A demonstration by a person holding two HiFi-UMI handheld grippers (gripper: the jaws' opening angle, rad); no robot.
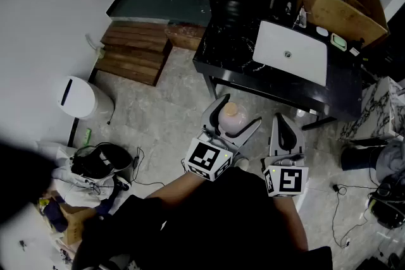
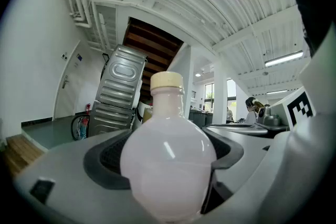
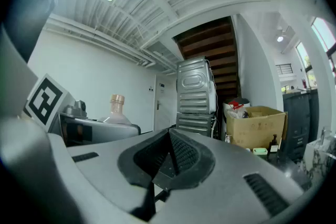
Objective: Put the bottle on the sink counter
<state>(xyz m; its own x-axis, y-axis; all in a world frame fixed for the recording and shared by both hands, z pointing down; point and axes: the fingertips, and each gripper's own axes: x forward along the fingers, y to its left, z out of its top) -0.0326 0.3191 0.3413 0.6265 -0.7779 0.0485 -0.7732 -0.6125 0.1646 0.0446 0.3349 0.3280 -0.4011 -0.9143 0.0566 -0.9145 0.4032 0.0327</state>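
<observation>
- bottle (image 2: 168, 162): round pale pink body, cream cap, upright; held in the air above the floor on the near side of the sink counter (image 1: 224, 50), not resting on it
- left gripper (image 1: 239, 113): jaws spread wide and pinching the bottle, one dark pad against each side of its round body; level, just short of the sink counter's near edge
- right gripper (image 3: 169, 156): jaws pressed together, nothing between them; level, beside the left gripper, near the sink counter's near edge
- sink counter: black top on dark legs, standing on a pale stone floor
- white basin (image 1: 291, 50): rectangular, set in the sink counter's right half
- cardboard box (image 1: 342, 0): open, filled with items, at the sink counter's far right corner
- wooden steps (image 1: 136, 50): dark brown slats, on the floor left of the sink counter
- white bin (image 1: 79, 97): on the floor, well left of the sink counter, beyond the wooden steps
</observation>
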